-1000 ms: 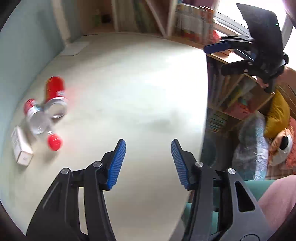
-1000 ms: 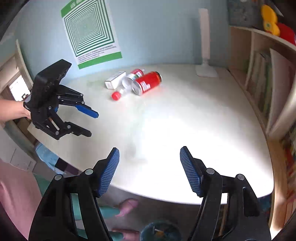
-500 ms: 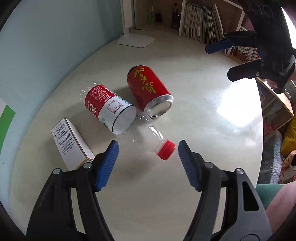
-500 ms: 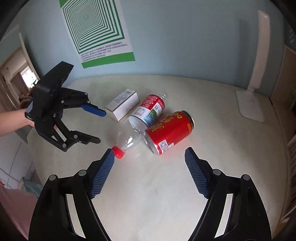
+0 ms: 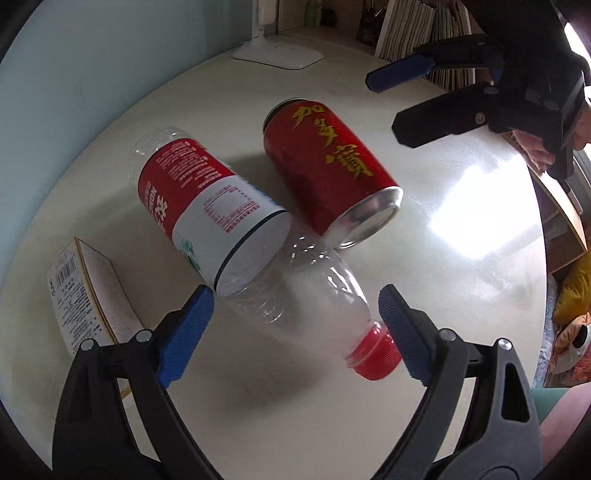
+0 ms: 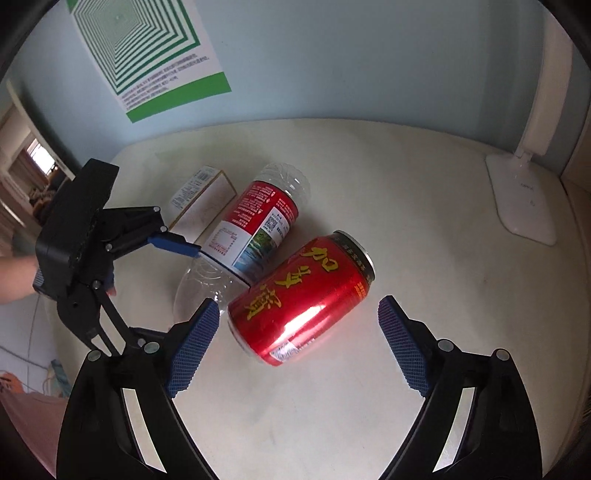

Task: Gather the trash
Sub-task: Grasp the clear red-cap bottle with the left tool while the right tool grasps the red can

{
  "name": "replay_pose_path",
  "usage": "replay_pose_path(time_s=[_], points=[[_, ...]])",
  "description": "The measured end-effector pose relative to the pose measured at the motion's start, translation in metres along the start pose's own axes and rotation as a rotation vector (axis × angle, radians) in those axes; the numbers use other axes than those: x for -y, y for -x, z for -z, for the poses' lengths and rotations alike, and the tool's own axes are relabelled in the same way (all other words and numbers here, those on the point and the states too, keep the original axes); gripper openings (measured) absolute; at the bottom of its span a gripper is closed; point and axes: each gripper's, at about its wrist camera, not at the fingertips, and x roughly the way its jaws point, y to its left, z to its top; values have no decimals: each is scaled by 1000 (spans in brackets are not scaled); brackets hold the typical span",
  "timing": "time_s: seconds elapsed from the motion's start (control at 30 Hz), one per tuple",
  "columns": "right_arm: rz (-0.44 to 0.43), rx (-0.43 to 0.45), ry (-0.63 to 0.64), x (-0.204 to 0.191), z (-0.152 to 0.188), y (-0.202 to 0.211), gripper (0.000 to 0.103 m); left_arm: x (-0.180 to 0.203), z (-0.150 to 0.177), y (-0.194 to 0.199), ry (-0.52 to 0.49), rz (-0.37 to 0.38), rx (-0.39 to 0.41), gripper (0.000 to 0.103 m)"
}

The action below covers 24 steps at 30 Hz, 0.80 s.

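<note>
A clear plastic bottle (image 5: 258, 236) with a red and white label and a red cap (image 5: 376, 354) lies on the round white table (image 5: 461, 258). My left gripper (image 5: 295, 332) is open, its fingers on either side of the bottle's neck end. A red can (image 5: 328, 166) lies on its side against the bottle. A small white carton (image 5: 88, 299) lies to the left. In the right wrist view, my right gripper (image 6: 297, 343) is open just in front of the can (image 6: 299, 299); the bottle (image 6: 251, 236), the carton (image 6: 201, 201) and the left gripper (image 6: 155, 284) show there too.
A white desk lamp (image 6: 524, 192) stands at the table's far right by the blue wall. Bookshelves (image 5: 424, 26) line the side beyond the table. A green striped poster (image 6: 147, 51) hangs on the wall.
Both grippers have moved in close to the trash pile. The left now has the bottle's neck between its open fingers; the right has come up to the can.
</note>
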Motion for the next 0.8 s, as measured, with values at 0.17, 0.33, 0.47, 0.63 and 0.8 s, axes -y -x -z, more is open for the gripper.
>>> replay_pose_path(time_s=[0.17, 0.33, 0.47, 0.63, 0.8], points=[[14, -84, -78, 5, -9, -38, 88, -19, 2, -11, 39, 14, -22, 81], [20, -163, -110, 6, -11, -63, 85, -24, 4, -11, 11, 14, -29, 78], [39, -226, -89, 2, -13, -78, 73, -27, 5, -10, -2, 9, -51, 60], [37, -240, -61, -3, -7, -70, 72, -32, 11, -2, 7, 34, -58, 58], [11, -200, -73, -3, 6, -40, 72, -23, 17, 15, 5, 42, -34, 58]])
